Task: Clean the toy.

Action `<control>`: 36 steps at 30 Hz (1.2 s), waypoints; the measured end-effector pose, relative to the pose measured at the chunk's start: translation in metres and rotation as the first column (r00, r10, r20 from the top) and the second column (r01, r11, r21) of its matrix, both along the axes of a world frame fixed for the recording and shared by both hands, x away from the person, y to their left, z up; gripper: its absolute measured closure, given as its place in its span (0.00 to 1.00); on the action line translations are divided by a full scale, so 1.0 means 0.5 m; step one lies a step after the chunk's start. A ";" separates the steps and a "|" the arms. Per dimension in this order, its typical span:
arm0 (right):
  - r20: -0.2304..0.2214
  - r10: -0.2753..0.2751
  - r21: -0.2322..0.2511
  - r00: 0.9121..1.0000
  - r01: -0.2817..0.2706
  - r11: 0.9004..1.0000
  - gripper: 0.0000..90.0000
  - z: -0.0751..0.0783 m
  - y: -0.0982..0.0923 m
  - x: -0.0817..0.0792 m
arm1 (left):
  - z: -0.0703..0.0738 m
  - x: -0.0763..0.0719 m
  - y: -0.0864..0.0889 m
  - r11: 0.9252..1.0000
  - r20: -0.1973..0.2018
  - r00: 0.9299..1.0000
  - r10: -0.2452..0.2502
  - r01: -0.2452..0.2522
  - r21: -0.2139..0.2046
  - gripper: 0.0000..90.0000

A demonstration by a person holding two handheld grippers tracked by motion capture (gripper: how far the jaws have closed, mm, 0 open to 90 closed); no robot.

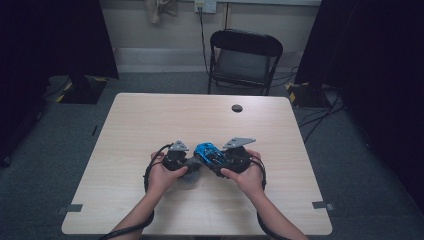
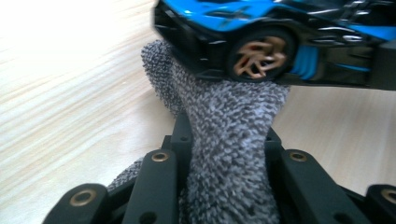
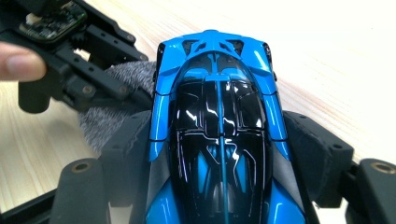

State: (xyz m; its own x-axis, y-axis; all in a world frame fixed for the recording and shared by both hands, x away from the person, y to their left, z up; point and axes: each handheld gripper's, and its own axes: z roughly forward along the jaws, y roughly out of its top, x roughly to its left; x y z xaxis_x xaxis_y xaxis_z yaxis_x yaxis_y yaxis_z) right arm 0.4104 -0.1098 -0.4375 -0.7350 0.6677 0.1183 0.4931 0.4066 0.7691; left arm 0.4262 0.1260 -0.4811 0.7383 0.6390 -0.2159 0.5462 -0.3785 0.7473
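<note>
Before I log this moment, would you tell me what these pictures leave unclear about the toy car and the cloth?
- Toy car: its near end runs off the bottom edge of the right gripper view, between the right tool and its jaws.
- Grey cloth: its lower part is hidden between the left tool and its jaws.
- High view: car and cloth are too small and mostly covered by hands.

High view looks down; tool views (close) share the toy car [image 3: 219, 126].
</note>
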 end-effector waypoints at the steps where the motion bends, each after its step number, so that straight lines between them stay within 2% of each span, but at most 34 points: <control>1: -0.003 0.003 0.000 1.000 -0.003 1.000 0.31 0.000 -0.001 0.000 | 0.001 0.002 0.001 1.000 0.000 1.000 0.003 -0.003 0.002 0.77; 11: 0.001 -0.003 0.003 1.000 0.003 1.000 0.31 0.003 -0.010 -0.001 | 0.007 0.018 0.019 0.999 0.005 0.999 0.049 -0.049 -0.004 0.77; 13: 0.003 -0.002 0.003 1.000 0.002 1.000 0.31 0.003 -0.012 0.000 | 0.009 0.023 0.024 0.998 0.008 0.998 0.059 -0.059 0.005 0.77; 31: -0.008 -0.014 0.007 1.000 0.014 1.000 0.31 -0.005 -0.023 0.002 | 0.011 0.034 0.048 0.993 0.025 0.993 0.115 -0.115 0.001 0.76; 33: 0.000 -0.025 0.023 1.000 0.025 0.999 0.31 -0.005 -0.028 0.003 | 0.014 0.034 0.053 0.993 0.031 0.992 0.119 -0.120 0.008 0.76; 36: -0.005 -0.044 0.018 0.999 0.044 0.999 0.31 -0.004 -0.041 0.011 | 0.020 0.033 0.062 0.992 0.046 0.992 0.120 -0.122 0.031 0.76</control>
